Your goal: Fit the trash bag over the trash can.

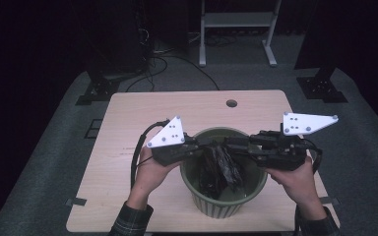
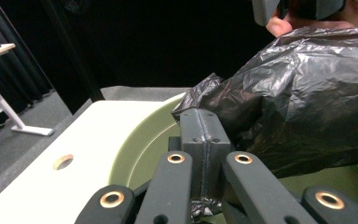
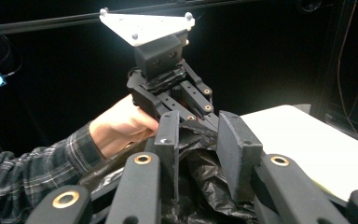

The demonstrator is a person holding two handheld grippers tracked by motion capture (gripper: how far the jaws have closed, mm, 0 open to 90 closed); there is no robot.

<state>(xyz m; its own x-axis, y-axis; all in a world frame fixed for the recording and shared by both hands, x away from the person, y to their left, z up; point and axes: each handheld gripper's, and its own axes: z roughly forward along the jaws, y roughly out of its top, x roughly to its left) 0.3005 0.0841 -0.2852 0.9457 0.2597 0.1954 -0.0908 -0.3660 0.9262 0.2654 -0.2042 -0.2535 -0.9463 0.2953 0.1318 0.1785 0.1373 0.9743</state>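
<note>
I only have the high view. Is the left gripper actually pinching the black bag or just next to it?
Observer: Pinching. In the left gripper view the left gripper has its jaws shut on an edge of the black bag.
Operator: And the right one?
Observer: The right gripper has a gap between its jaws, with bag plastic lying in it; the pads do not press on it.
Operator: Bag's edge over the rim?
Observer: Not there; the pinched edge is held above the green bin.
</note>
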